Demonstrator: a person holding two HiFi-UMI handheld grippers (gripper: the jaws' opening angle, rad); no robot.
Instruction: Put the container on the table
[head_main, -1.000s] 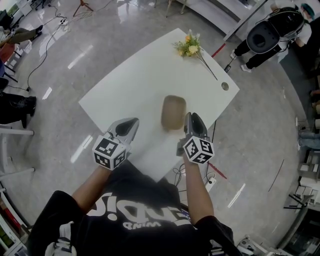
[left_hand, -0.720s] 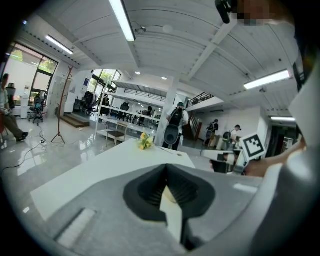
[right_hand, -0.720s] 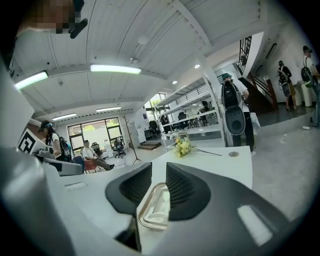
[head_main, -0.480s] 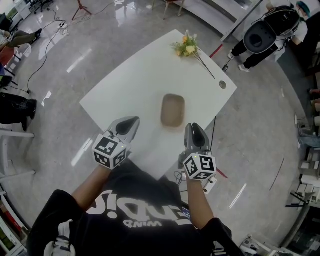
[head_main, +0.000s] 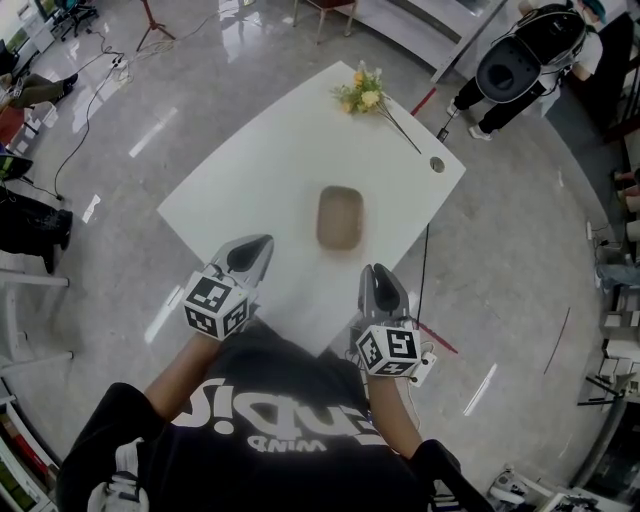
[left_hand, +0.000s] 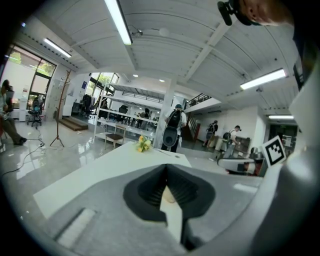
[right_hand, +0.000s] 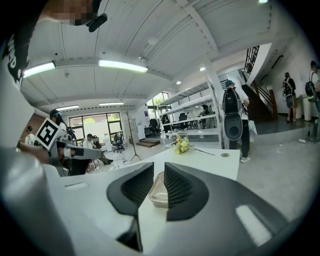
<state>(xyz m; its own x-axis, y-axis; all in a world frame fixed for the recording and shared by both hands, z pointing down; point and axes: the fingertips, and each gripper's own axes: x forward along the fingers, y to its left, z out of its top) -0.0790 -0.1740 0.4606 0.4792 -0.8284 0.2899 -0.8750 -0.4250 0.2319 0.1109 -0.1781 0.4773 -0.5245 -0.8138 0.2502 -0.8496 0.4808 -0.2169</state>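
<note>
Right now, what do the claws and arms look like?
The left claw and right claw are pointed grey shells with ribbed black pads inside. Behind each sits a white cube with black square markers. The person wears a black T-shirt with white lettering. The right claw's jaws are closing, empty.

Left gripper (head_main: 260, 246) at 8 o'clock: jaws together, empty, aimed toward 1 o'clock. Right gripper (head_main: 379, 273) at 5 o'clock: jaws closing, narrow gap, nothing between. Both forearms bare, extended.
</note>
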